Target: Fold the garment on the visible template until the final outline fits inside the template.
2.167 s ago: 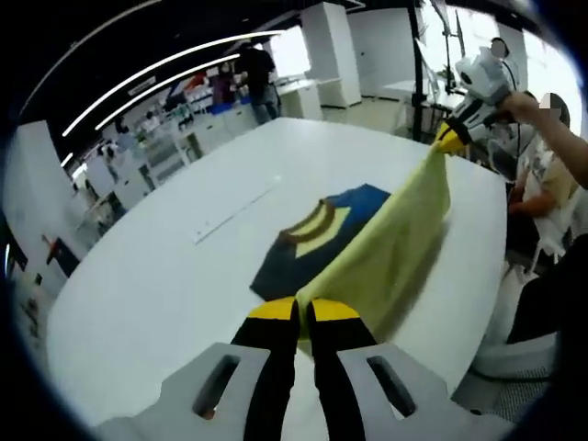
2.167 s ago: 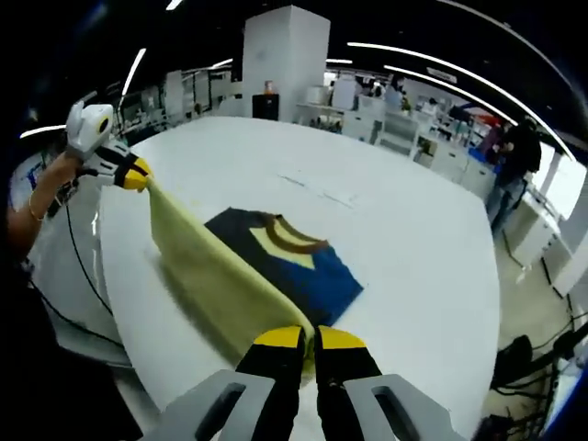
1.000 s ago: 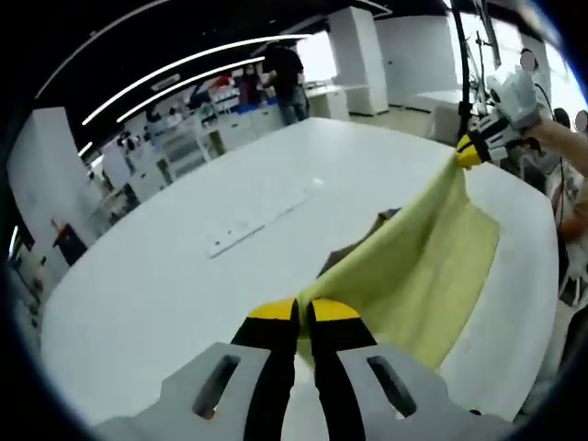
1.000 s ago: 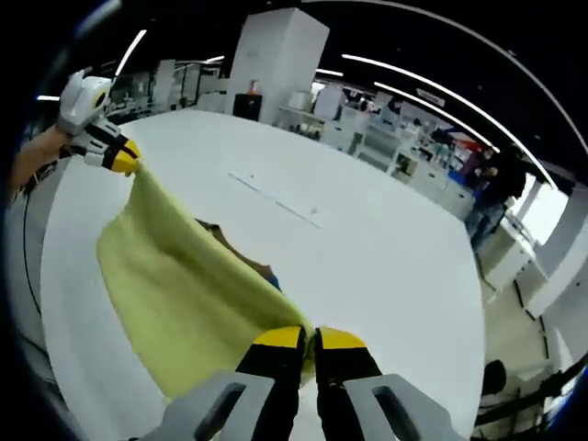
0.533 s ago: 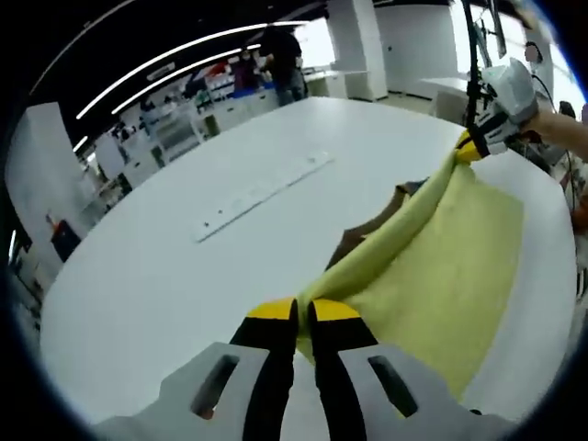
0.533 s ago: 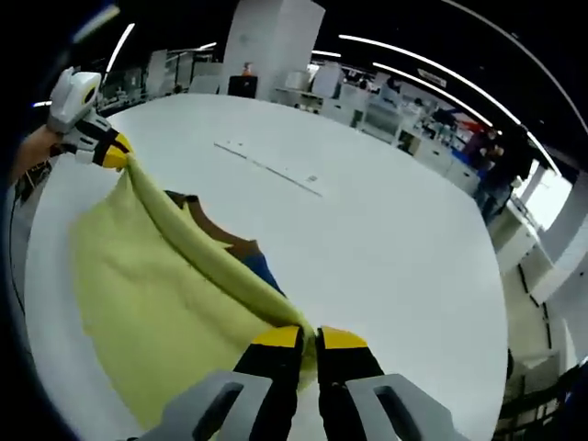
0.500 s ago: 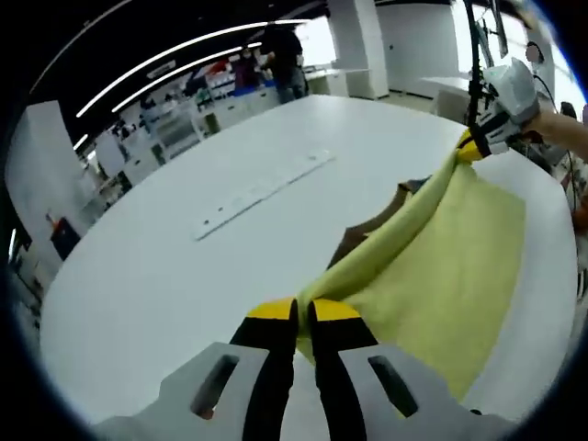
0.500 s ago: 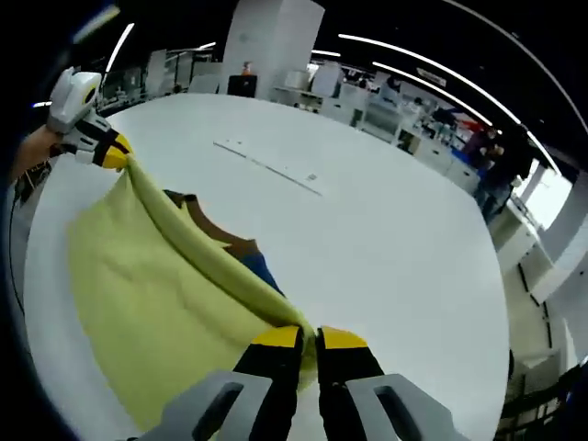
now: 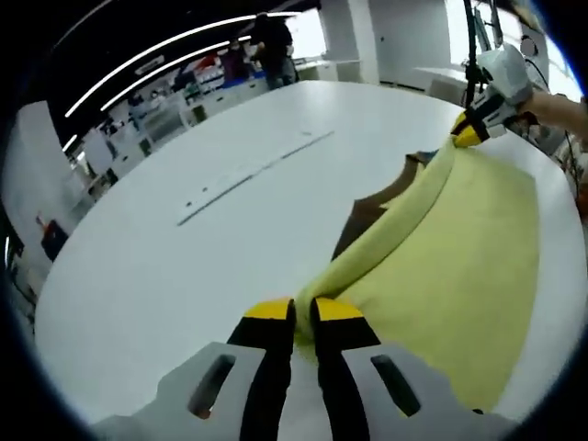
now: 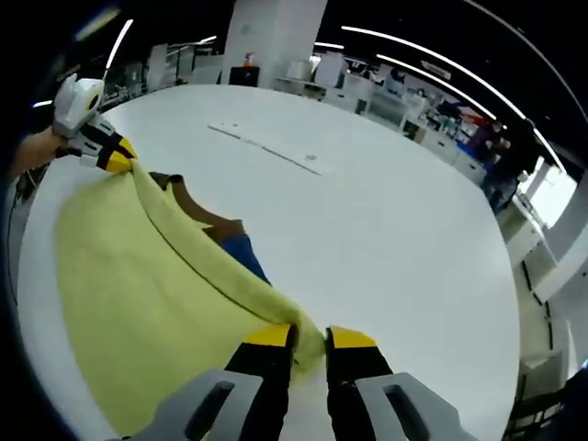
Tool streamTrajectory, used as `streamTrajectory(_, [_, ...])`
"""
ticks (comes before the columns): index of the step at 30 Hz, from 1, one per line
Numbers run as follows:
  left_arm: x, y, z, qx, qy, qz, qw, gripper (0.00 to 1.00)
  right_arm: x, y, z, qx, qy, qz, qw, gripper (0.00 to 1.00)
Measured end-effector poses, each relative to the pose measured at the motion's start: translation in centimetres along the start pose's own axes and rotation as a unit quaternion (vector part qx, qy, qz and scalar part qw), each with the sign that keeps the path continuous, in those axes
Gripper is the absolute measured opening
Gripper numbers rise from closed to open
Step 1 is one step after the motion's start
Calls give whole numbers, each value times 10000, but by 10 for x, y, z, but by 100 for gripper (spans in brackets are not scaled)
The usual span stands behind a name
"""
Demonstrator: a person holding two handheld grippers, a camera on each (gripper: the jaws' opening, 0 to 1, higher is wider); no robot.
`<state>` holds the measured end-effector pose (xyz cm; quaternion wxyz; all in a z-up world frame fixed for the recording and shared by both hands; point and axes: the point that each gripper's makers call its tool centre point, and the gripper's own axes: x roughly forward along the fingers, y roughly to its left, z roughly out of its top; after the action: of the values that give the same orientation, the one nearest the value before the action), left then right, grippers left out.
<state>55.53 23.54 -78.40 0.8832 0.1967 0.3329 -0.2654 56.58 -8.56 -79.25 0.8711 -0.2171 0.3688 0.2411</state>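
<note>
left tool [image 9: 303, 317]: two black jaws with yellow tips, set on a light grey moulded body with an oval slot on each side. right tool [image 10: 310, 342]: same build, black jaws, yellow tips, grey slotted body. Seen from the other tool, each has a white housing behind black-and-yellow jaws. A bare hand [image 10: 32, 152] grips the left one; black cable trails near the right one.

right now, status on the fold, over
Left gripper and right gripper both shut on the garment's yellow edge. Yellow half draped over the blue and brown part. White table ahead, nothing blocking.
</note>
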Motion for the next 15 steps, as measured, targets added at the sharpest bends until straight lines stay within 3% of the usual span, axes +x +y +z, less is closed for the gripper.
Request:
streamTrajectory(2, [0,2,0,57,-15,-44,10000,8,0,0,-2,-109,29,29,9999,14])
streamTrajectory(4, [-3,-4,3,419,-66,-215,9989,11,-3,0,-2,-244,-7,79,9997,17])
streamTrajectory(9, [-12,-7,0,543,-193,-352,9977,22,-7,5,5,-861,-224,231,9958,28])
streamTrajectory(15, [-10,-5,-6,1025,-104,-309,9942,21,-2,5,5,-1392,-188,188,9899,23])
